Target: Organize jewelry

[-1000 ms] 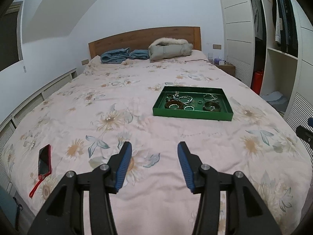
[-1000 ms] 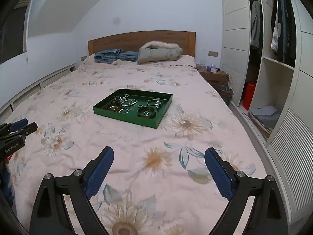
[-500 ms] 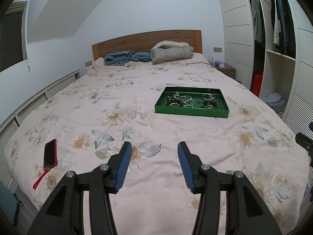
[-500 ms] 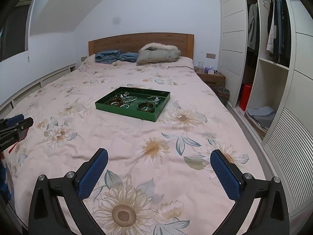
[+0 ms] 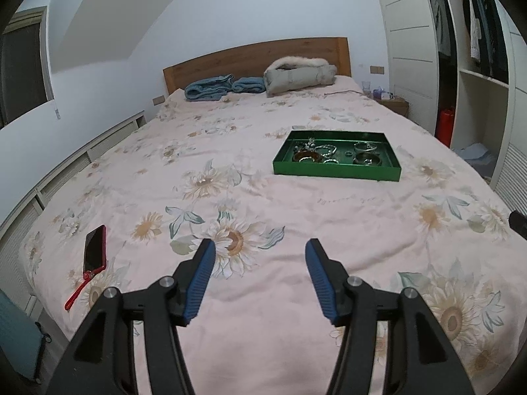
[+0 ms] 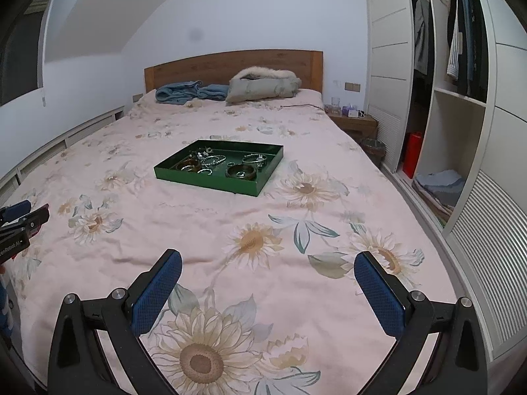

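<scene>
The left claw (image 5: 260,250) is hanging spread and empty at the bottom of its frame, over the flowered bedspread (image 5: 296,217). The right claw (image 6: 268,261) is gaping wider, gripping nothing. The green tray (image 5: 336,171) is sitting right of centre in the left view, holding silver bracelets (image 5: 326,148) and two dark bowls (image 6: 241,171). A red phone (image 5: 95,247) is lying at lower left.

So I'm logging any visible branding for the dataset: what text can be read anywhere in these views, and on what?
"enRobot.AI", cut off at the frame edge: on the left gripper body, seen in the right wrist view.
Script line printed on the bedspread below the green tray: too blurred to read.
Nothing else legible.
</scene>
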Available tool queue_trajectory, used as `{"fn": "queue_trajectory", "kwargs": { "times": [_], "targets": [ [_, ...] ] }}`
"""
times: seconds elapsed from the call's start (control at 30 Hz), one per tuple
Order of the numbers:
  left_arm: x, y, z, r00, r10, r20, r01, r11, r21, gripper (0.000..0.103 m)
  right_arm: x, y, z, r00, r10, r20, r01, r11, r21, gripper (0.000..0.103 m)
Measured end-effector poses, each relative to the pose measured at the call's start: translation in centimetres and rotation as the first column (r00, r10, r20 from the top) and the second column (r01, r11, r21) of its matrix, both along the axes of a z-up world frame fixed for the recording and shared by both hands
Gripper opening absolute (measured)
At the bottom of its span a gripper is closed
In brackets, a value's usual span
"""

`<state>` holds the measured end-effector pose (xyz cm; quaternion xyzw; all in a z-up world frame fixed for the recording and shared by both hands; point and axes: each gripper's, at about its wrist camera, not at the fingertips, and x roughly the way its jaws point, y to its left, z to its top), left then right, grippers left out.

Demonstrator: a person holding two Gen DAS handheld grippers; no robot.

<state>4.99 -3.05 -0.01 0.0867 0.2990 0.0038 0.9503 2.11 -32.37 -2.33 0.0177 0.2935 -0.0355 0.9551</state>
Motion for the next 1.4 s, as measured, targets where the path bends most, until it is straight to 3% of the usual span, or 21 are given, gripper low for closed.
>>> {"fn": "queue_trajectory", "kwargs": {
  "times": [0.33, 0.67, 0.93, 1.4],
  "targets": [
    [1.8, -0.4, -1.4, 0.999, 0.015, -0.029, -0.014, 0.999, 0.03, 0.055, 2.0, -0.9, -2.2, 0.999, -0.009, -0.038, 0.01, 1.0, 0.002, 0.103],
    [4.6, 0.7, -3.8, 0.997, 0.025, -0.075, -0.027, 0.999, -0.021, 0.055, 5.2, -1.7, -4.7, 0.994, -0.043, -0.097, 0.043, 0.999, -0.006, 0.103],
    [7.7, 2.6, -5.8, 0.991, 0.072, -0.114, -0.079, 0.995, -0.059, 0.055, 8.9, -2.4, -6.7, 0.988, -0.072, -0.133, 0.069, 0.997, -0.025, 0.103],
    [12.0, 4.1, -8.1, 0.979, 0.133, -0.156, -0.142, 0.989, -0.048, 0.055, 16.9, -4.3, -9.5, 0.976, -0.151, -0.158, 0.144, 0.988, -0.051, 0.103]
  ]
}}
